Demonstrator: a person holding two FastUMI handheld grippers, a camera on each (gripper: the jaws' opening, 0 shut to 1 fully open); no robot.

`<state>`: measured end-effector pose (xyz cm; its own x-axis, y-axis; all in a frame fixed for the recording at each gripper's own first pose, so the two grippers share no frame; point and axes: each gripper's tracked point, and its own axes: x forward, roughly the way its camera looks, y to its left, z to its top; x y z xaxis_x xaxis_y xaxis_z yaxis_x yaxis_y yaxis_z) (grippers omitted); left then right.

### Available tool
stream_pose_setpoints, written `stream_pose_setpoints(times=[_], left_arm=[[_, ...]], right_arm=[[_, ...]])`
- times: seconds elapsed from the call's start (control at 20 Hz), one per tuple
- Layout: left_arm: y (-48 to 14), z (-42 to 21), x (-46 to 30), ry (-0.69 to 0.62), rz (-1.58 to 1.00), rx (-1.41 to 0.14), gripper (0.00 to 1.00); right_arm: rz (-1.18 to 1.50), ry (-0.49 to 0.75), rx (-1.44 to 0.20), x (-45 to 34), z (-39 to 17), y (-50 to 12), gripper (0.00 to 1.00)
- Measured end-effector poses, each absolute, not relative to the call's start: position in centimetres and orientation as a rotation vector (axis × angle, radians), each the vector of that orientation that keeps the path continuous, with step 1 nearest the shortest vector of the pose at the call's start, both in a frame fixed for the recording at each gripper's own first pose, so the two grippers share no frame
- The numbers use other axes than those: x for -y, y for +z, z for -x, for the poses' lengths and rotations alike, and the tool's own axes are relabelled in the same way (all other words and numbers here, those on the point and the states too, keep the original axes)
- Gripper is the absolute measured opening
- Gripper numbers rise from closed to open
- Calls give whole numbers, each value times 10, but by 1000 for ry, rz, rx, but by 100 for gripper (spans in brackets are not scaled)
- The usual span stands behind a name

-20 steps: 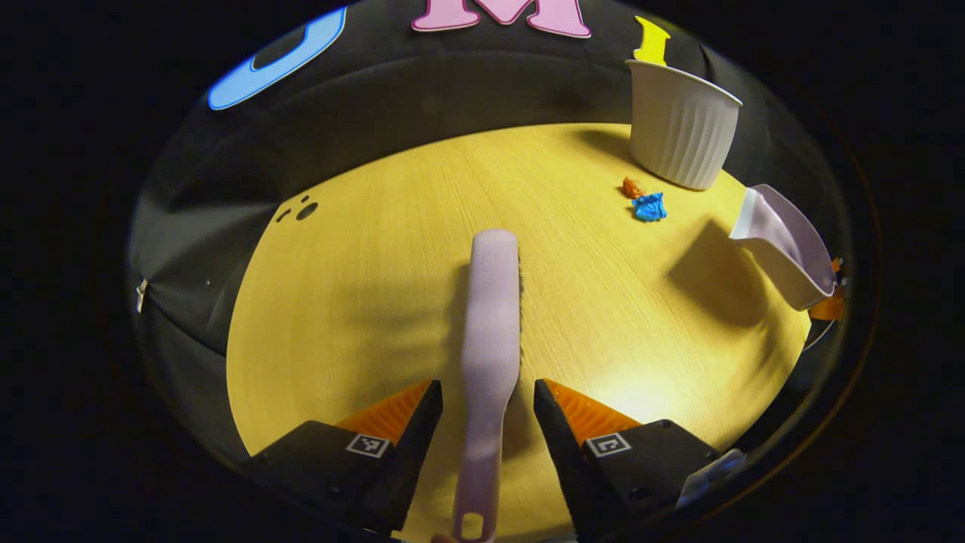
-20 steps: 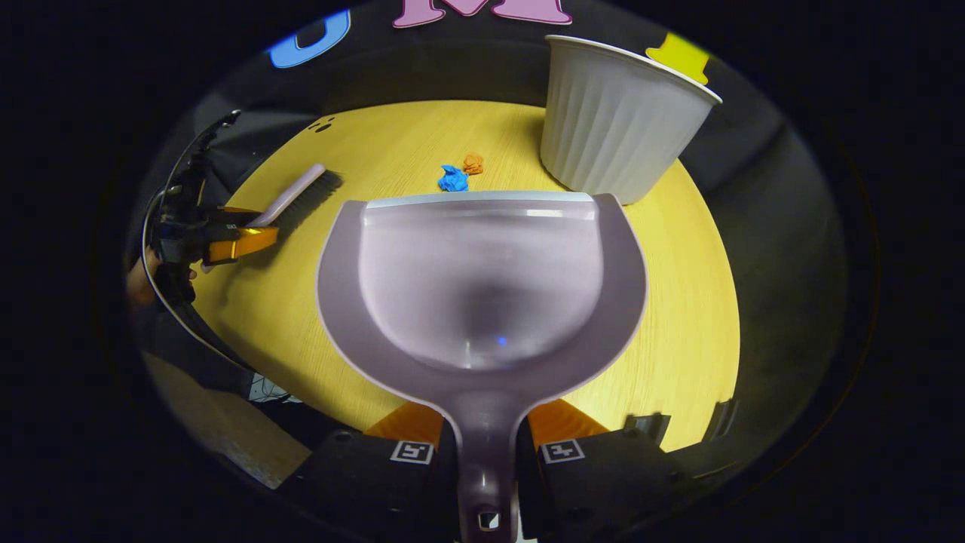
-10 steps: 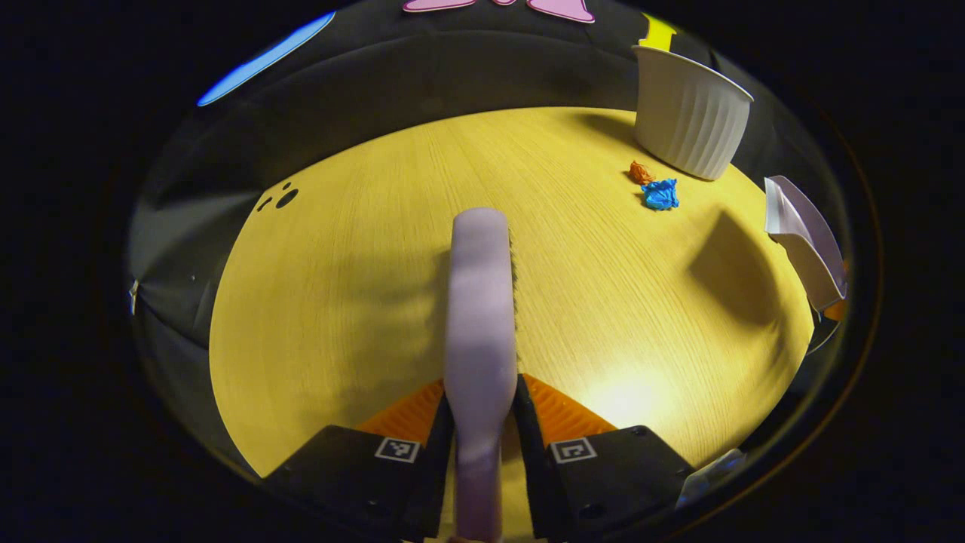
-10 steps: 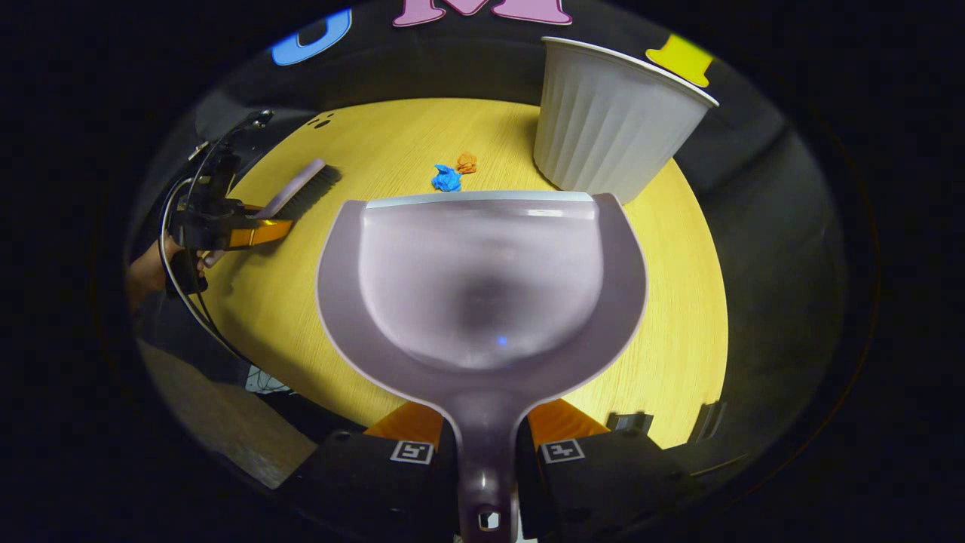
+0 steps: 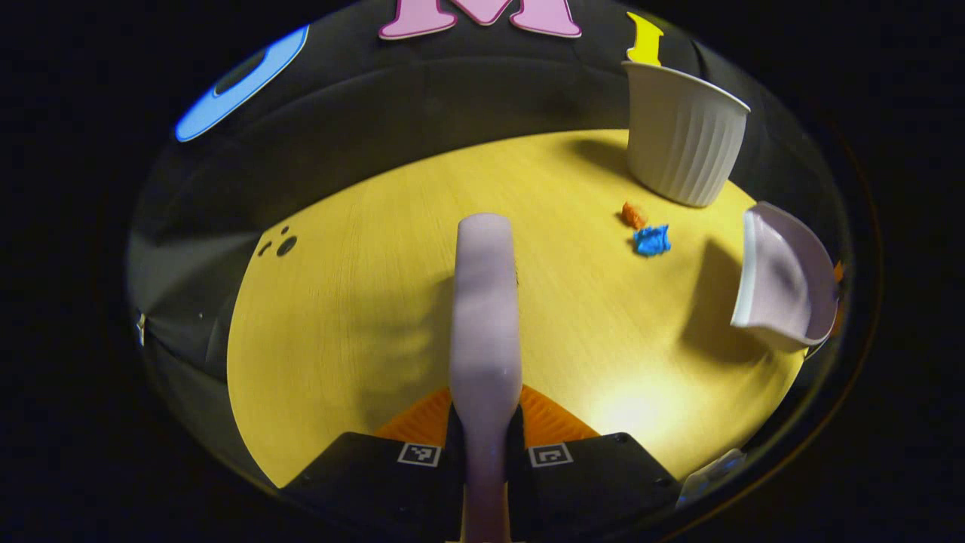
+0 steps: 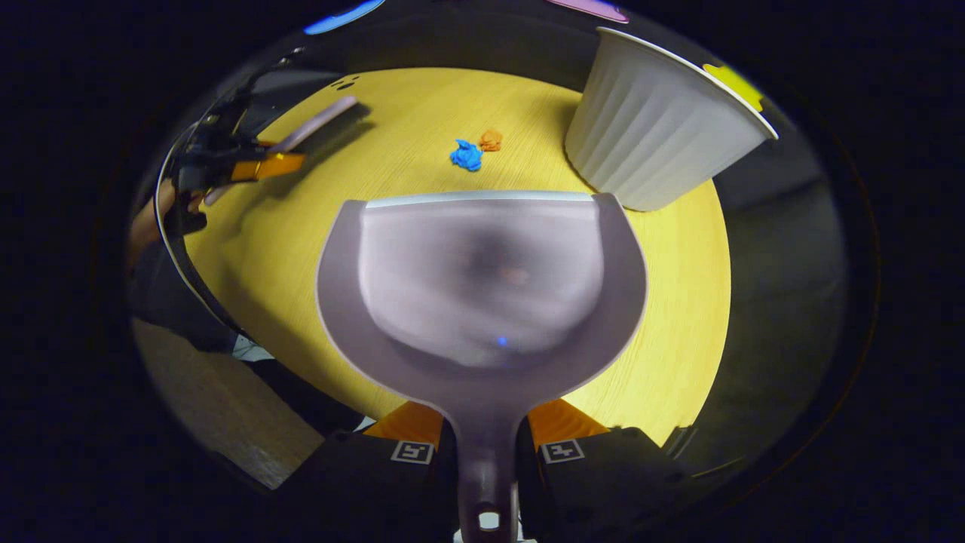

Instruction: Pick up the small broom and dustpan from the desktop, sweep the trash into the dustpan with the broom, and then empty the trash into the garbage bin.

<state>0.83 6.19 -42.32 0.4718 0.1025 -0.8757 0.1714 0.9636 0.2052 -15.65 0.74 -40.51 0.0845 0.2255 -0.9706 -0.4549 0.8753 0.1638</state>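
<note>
Nearest in the left gripper view, the left gripper [image 5: 485, 434] was pinched on the handle of the small broom [image 5: 485, 302], whose pale back reached out over the yellow wooden table [image 5: 362, 302]. In the right gripper view, the right gripper [image 6: 486, 445] was clamped on the dustpan [image 6: 482, 286] handle, the pan held above the table with its front lip facing away. Just past that lip lay the trash, a blue crumpled scrap [image 6: 467, 154] touching or just beside an orange scrap [image 6: 491, 139]. Near them, farther back, the white ribbed garbage bin [image 6: 656, 136] stood upright on the table before the booth's black wall [image 5: 422, 98].
</note>
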Motion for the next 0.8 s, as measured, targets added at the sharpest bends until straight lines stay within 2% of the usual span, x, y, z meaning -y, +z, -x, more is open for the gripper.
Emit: stream_pose_setpoints(times=[0.1, 0.35, 0.8], left_arm=[[-418, -34, -47, -79, -293, -1057, 26], [-433, -86, 0, -182, -334, -1042, 28], [-489, -111, 55, -336, -416, -1147, 28]], right_arm=[[217, 539, -1425, -7, 156, -411, 37], [229, 568, -1456, -6, 151, -420, 37], [225, 618, -1477, -4, 134, -432, 37]])
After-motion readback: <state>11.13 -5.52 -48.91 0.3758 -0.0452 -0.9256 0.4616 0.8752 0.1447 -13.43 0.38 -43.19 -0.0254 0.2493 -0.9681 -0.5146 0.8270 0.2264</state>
